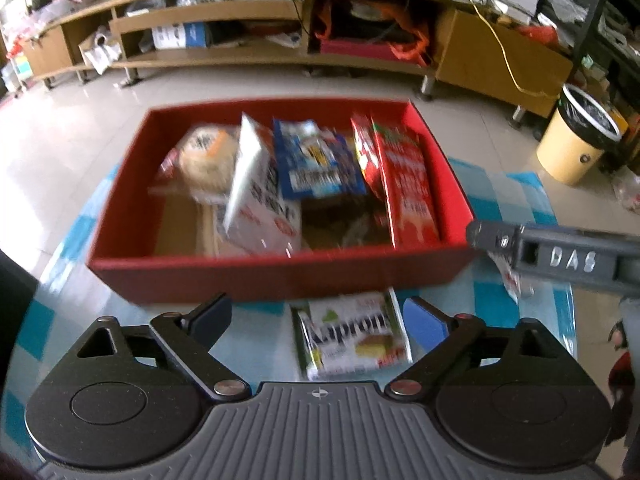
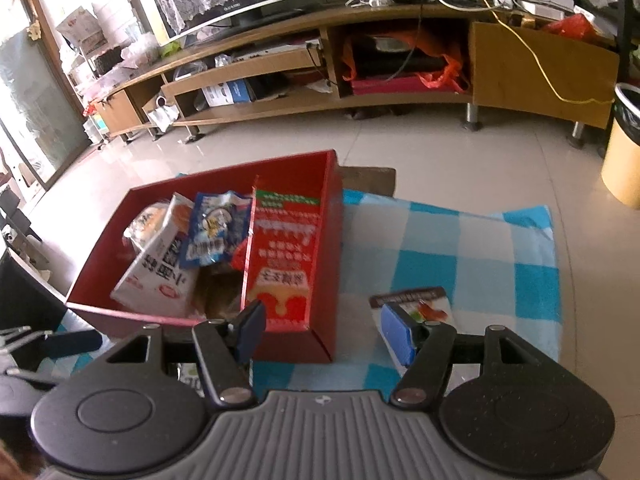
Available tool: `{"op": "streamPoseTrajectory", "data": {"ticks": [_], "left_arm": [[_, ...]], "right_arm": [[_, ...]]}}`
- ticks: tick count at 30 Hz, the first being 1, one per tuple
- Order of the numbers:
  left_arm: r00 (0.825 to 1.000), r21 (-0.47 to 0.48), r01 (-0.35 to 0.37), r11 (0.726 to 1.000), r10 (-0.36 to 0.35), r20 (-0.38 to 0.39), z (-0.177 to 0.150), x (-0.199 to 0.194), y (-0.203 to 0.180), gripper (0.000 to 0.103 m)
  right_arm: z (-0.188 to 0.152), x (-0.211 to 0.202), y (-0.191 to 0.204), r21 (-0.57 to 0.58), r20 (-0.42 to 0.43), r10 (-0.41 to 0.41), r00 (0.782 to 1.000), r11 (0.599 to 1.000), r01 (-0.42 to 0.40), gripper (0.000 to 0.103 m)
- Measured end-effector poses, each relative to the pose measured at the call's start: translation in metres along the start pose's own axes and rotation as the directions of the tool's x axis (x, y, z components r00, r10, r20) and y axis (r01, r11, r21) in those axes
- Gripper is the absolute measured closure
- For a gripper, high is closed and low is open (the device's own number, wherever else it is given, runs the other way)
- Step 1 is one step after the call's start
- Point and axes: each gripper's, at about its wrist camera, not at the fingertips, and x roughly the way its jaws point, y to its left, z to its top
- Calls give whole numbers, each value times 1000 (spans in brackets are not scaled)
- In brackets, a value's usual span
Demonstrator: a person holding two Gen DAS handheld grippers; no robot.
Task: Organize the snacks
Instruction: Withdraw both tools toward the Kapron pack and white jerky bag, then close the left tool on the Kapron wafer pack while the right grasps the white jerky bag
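A red box (image 1: 280,276) stands on a blue-and-white checked cloth (image 2: 460,248). It holds several snacks: a round bread pack (image 1: 204,160), a white carton (image 1: 256,192), a blue packet (image 1: 316,160) and a tall red packet (image 1: 408,184). In front of the box a green-and-white wafer packet (image 1: 352,336) lies flat between the wide-open fingers of my left gripper (image 1: 318,320), untouched. My right gripper (image 2: 323,332) is open over the box's near right corner. A white packet (image 2: 412,304) lies on the cloth just beyond its right fingertip. A grey right finger (image 1: 560,258) shows in the left wrist view.
A long wooden TV stand (image 1: 280,52) with cluttered shelves runs along the back across a tiled floor. A yellow waste bin (image 1: 576,140) stands at the right. A brown mat (image 2: 370,178) lies behind the box. The cloth right of the box is bare.
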Motion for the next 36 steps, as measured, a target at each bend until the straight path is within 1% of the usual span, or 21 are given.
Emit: {"op": "streamPoseTrajectory", "data": {"ticks": [4, 8, 13, 15, 17, 18, 20, 23, 25, 26, 28, 30, 32, 34, 36], "left_arm": [[998, -4, 2, 1000, -2, -65, -9, 19, -7, 7], [992, -57, 12, 998, -19, -126, -9, 41, -10, 7], [988, -91, 9, 996, -23, -154, -5, 59, -12, 5], [987, -92, -7, 996, -8, -163, -4, 67, -12, 5], [988, -81, -15, 997, 3, -154, -5, 68, -14, 5], [989, -63, -28, 998, 18, -148, -6, 67, -15, 9], [990, -28, -37, 999, 33, -139, -8, 65, -18, 11], [992, -29, -16, 999, 12, -124, -12, 57, -13, 18], [993, -27, -15, 1000, 11, -120, -14, 51, -11, 29], [992, -30, -11, 1000, 7, -126, -15, 49, -9, 29], [990, -39, 7, 999, -12, -138, -17, 49, -7, 29], [991, -28, 14, 1000, -18, -136, -17, 47, -8, 28], [989, -13, 25, 1000, -26, -144, -17, 48, -9, 23], [987, -24, 39, 999, -43, -157, -19, 50, -9, 16], [985, -30, 43, 999, -47, -164, -20, 53, -7, 13]], "right_arm": [[-4, -3, -10, 15, -9, -11, 1000, 1000, 11, 40], [-6, -1, -20, 28, -28, -21, 999, 999, 22, 40], [-5, 3, -27, 35, -42, -28, 999, 999, 29, 40], [-5, 5, -31, 37, -51, -30, 998, 999, 32, 40], [-3, 7, -37, 46, -57, -33, 998, 998, 36, 40], [-2, 7, -42, 56, -59, -39, 997, 998, 42, 40], [1, 9, -51, 74, -76, -45, 996, 996, 51, 39], [3, 10, -64, 104, -85, -54, 995, 993, 63, 37], [3, 13, -69, 111, -91, -58, 994, 991, 68, 36], [4, 15, -70, 110, -97, -62, 993, 991, 73, 36], [6, 20, -70, 91, -106, -67, 992, 993, 77, 36], [9, 25, -72, 77, -107, -71, 992, 994, 79, 36], [12, 32, -74, 65, -119, -61, 991, 995, 69, 35], [14, 42, -75, 55, -140, -55, 989, 996, 63, 35], [13, 52, -74, 44, -166, -53, 985, 997, 61, 35]]}}
